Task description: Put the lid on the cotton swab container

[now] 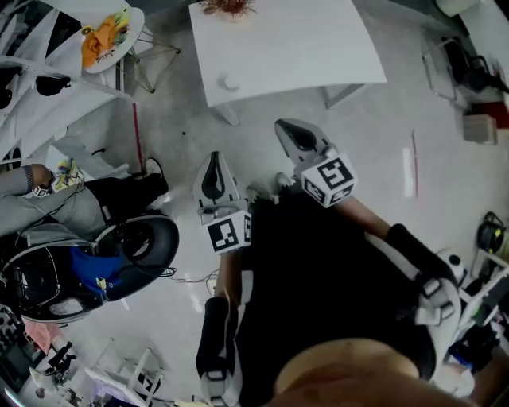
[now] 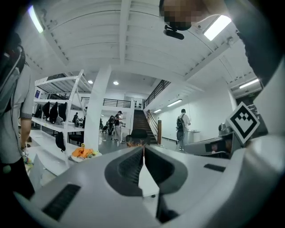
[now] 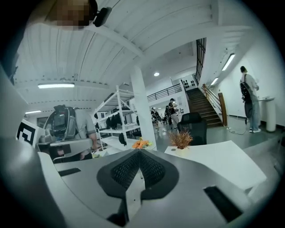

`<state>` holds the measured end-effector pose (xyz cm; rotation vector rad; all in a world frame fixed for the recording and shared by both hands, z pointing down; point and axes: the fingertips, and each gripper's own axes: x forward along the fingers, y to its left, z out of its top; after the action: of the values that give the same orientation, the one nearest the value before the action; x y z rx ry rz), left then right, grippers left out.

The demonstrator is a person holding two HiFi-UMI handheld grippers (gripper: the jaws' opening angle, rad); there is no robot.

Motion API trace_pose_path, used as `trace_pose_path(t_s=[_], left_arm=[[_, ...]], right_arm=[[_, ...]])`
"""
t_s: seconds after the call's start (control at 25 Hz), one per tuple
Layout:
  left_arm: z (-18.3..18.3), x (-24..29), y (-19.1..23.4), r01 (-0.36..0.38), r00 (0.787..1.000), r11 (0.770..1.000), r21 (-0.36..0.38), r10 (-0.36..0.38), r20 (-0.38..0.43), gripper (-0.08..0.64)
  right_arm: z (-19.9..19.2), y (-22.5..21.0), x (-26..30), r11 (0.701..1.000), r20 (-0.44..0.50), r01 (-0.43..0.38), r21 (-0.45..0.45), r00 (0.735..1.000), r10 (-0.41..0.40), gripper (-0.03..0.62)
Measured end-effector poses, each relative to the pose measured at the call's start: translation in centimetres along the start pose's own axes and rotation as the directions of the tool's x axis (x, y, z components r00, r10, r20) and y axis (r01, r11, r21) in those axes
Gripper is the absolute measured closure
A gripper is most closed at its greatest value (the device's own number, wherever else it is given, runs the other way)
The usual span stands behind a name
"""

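Left gripper point(image 2: 143, 148), right gripper point(image 3: 139, 152) closed, empty; tray point(image 1: 135, 25) holds orange items point(image 1: 101, 40).

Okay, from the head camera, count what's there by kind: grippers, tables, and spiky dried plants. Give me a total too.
Grippers: 2, the left gripper and the right gripper
Tables: 2, the white table and the round table
Plants: 1, the dried plant at the white table's far edge
Total: 5

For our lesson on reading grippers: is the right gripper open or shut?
Shut. In its own view the right gripper has its jaws together at the tips, with nothing between them.
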<state>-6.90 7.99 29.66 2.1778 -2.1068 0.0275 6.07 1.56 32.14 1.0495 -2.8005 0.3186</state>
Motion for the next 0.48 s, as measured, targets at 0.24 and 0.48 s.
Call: trace_pose_path(t_s=[0.24,0.48], left_arm=[[0.1,-1.8,0.5,0.000,1.000,1.000,0.006,0.000,0.005,0.548],[-0.6,-2.8,1.3,0.025,1.000,1.000,0.006,-0.025,-0.004,0.548]], right_arm=[[0.4,1.5,-2.2,0.998,0.012,0.056,-0.031,0.998,-0.056,0.584],[0.7,3.4,-1.9,0.997,0.018,0.049,-0.060,0.999,-0.048,0.586]])
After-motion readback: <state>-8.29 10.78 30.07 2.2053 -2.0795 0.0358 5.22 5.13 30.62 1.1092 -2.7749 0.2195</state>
